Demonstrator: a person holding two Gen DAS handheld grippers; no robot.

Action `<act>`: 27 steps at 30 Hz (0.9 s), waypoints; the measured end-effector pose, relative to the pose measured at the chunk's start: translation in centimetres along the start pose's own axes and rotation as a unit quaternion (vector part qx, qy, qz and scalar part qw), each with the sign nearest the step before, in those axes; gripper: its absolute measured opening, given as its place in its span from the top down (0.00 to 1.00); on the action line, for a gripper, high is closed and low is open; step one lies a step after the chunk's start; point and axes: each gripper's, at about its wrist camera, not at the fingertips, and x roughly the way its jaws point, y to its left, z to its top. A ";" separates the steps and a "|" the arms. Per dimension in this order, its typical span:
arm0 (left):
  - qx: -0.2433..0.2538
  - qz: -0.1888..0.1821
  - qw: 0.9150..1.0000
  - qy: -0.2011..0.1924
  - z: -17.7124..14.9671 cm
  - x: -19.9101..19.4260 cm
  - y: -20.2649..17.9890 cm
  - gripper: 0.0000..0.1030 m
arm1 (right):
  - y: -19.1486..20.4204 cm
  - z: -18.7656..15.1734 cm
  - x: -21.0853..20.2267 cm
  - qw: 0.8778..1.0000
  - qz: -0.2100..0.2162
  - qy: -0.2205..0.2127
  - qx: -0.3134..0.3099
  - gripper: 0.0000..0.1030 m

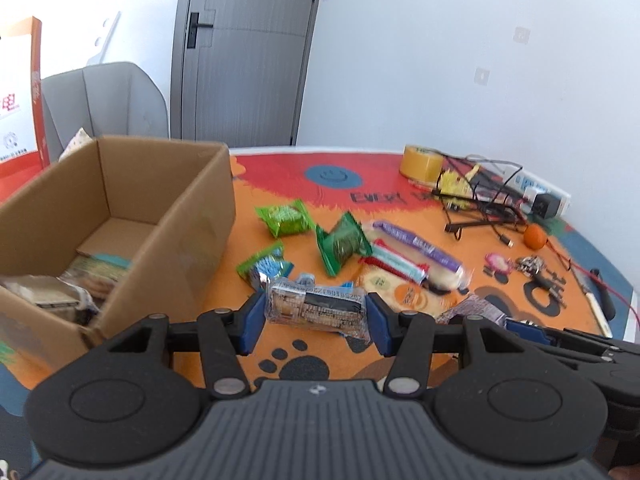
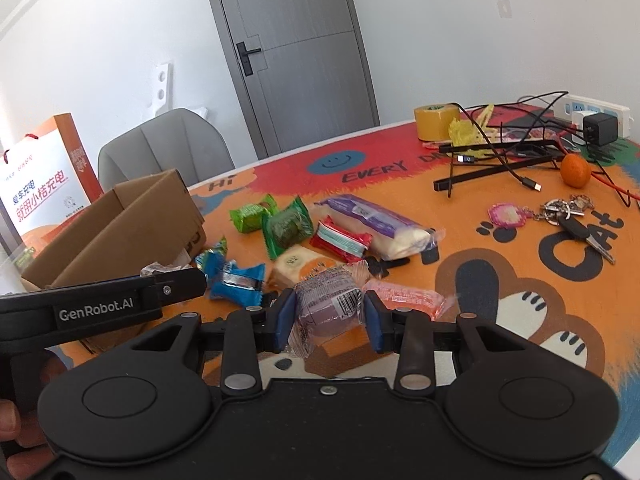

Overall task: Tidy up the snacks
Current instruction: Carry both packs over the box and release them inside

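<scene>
1. Between the blue pads of the left gripper sits a clear-wrapped dark bar, pinched at both ends and lifted off the mat.
2. Left of that gripper stands an open cardboard box; a few wrapped snacks lie at its near end.
3. The right gripper clamps a round purple pack in clear wrap, its pads pressed on either side.
4. Just right of the purple pack an orange-pink sachet lies flat on the mat.
5. Beyond the grippers loose snacks are scattered mid-table: a blue candy, two green packs, a red-and-teal pack, a long purple-and-white roll and a cream-and-orange cake pack.
6. In the right wrist view the left gripper's black body reaches in from the left, its tip near the blue candy; fingers of a hand show at the lower left edge.
7. At the far right of the table lie a tape roll, tangled black cables, a power strip, a small orange and a bunch of keys.
8. Behind the table are a grey chair, a grey door and an orange-and-white paper bag.
</scene>
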 end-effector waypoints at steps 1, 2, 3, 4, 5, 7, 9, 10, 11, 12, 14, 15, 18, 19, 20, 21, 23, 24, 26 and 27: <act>0.000 -0.001 1.000 -0.004 0.2 -0.4 0.1 0.49 | 0.2 0.1 -0.2 1.000 0.003 -0.003 0.000 0.64; -0.001 -0.001 1.000 -0.008 0.3 -0.8 0.2 0.49 | 0.3 0.3 -0.4 1.000 0.006 -0.005 0.001 0.64; -0.002 -0.001 1.000 -0.012 0.5 -1.1 0.3 0.49 | 0.5 0.4 -0.5 1.000 0.009 -0.008 0.001 0.64; -0.003 -0.001 1.000 -0.016 0.7 -1.5 0.5 0.49 | 0.6 0.5 -0.7 1.000 0.012 -0.010 0.002 0.64; -0.005 -0.001 1.000 -0.020 0.8 -1.9 0.6 0.49 | 0.7 0.7 -0.8 1.000 0.014 -0.012 0.002 0.64; -0.007 0.000 1.000 -0.027 1.2 -2.6 0.9 0.49 | 1.1 0.9 -1.1 1.000 0.019 -0.017 0.002 0.64; -0.009 0.002 0.999 -0.035 1.5 -3.2 1.2 0.49 | 1.4 1.2 -1.4 0.999 0.025 -0.025 0.002 0.64; -0.010 0.002 0.999 -0.039 1.7 -3.5 1.4 0.49 | 1.6 1.4 -1.6 0.999 0.028 -0.029 0.001 0.64; -0.011 0.003 0.999 -0.043 1.9 -3.8 1.5 0.49 | 1.8 1.6 -1.8 0.999 0.032 -0.033 0.000 0.64; -0.012 0.003 0.999 -0.047 2.0 -4.1 1.6 0.49 | 2.0 1.8 -2.0 0.999 0.035 -0.037 -0.002 0.64; -0.014 0.003 0.998 -0.054 2.4 -4.7 2.0 0.49 | 2.4 2.2 -2.2 0.998 0.038 -0.042 -0.004 0.64; -0.016 0.003 0.998 -0.058 2.5 -5.0 2.1 0.49 | 2.6 2.4 -2.2 0.998 0.039 -0.044 -0.006 0.64; -0.021 0.006 0.998 -0.067 2.8 -5.7 2.8 0.49 | 3.3 2.9 -2.3 0.998 0.043 -0.047 -0.009 0.64; -0.022 0.007 0.997 -0.070 2.9 -5.9 3.1 0.49 | 3.5 3.1 -2.2 0.998 0.044 -0.048 -0.010 0.64; -0.024 0.009 0.997 -0.073 3.0 -6.1 3.4 0.49 | 3.8 3.3 -2.2 0.998 0.046 -0.049 -0.012 0.64; -0.026 0.011 0.997 -0.076 3.2 -6.3 3.8 0.49 | 4.1 3.4 -2.2 0.998 0.047 -0.050 -0.013 0.64; -0.031 0.016 0.996 -0.080 3.4 -6.6 4.5 0.49 | 4.7 3.7 -2.2 0.997 0.051 -0.052 -0.017 0.64; -0.034 0.019 0.996 -0.081 3.5 -6.8 4.9 0.49 | 5.1 3.8 -2.3 0.997 0.054 -0.053 -0.020 0.64; -0.040 0.025 0.995 -0.084 3.6 -7.0 5.8 0.49 | 5.8 4.0 -2.1 0.997 0.058 -0.053 -0.025 0.64; -0.043 0.029 0.995 -0.085 3.7 -7.1 6.2 0.49 | 6.2 4.1 -2.1 0.996 0.061 -0.054 -0.028 0.64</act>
